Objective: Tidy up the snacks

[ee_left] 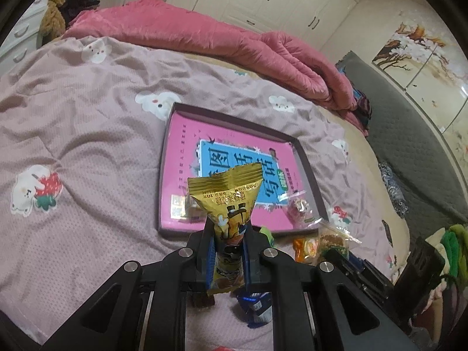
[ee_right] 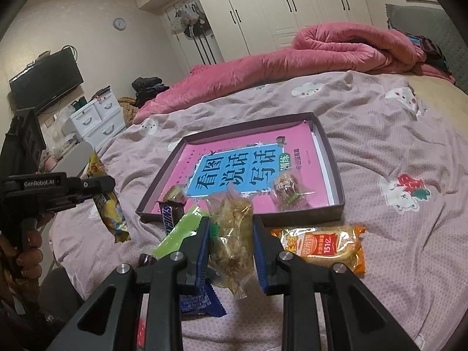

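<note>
The left claw point(ee_left: 227, 242) is pinching a crinkly gold foil snack packet point(ee_left: 229, 204) between its blue-padded fingers point(ee_left: 208, 259), holding it upright above the near edge of the shallow dark tray point(ee_left: 310, 172), while the right claw point(ee_right: 232, 245) is clamping a clear, wrinkled bag of pale crisps point(ee_right: 231, 234) just short of that same tray. A hand point(ee_right: 29, 251) is gripping the left tool's handle at the bed's edge, the arm reaching in level over the mauve bedspread point(ee_right: 395, 134). Inside the tray, a small clear-wrapped sweet point(ee_right: 288, 194) is lying on the glossy pink book cover point(ee_right: 234, 172); an orange cake packet point(ee_right: 321, 244), a Snickers bar point(ee_right: 171, 215) and a green wrapper point(ee_right: 181, 231) are lying on the bedspread beside it.
</note>
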Motion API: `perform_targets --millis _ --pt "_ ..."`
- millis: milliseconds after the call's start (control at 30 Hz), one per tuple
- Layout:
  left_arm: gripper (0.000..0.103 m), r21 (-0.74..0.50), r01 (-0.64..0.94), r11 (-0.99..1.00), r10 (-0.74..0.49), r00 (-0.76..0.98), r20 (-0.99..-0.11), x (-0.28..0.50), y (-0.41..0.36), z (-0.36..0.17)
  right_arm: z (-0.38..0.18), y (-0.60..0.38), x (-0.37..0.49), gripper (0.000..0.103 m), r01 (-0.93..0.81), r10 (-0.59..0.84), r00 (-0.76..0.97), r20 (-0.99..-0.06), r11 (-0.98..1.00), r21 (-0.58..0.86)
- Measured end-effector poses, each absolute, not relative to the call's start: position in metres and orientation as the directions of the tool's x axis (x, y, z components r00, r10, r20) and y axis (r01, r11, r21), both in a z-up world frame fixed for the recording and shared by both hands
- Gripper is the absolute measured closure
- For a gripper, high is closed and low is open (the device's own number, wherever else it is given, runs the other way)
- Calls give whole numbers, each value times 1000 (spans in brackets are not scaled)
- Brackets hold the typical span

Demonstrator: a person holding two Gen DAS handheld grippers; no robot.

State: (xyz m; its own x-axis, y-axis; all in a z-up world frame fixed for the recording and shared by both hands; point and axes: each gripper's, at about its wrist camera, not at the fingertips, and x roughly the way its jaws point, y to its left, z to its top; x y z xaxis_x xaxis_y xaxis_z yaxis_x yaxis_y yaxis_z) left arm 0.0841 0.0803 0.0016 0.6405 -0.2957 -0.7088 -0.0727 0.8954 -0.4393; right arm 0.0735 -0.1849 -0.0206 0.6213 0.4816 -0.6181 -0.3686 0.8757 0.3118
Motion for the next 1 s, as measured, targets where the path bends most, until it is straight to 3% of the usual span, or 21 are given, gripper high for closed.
perform_targets --millis 1000 --pt "88 -385 -50 922 -244 696 -675 133 65 19 -6 -184 114 76 -360 478 670 -568 878 314"
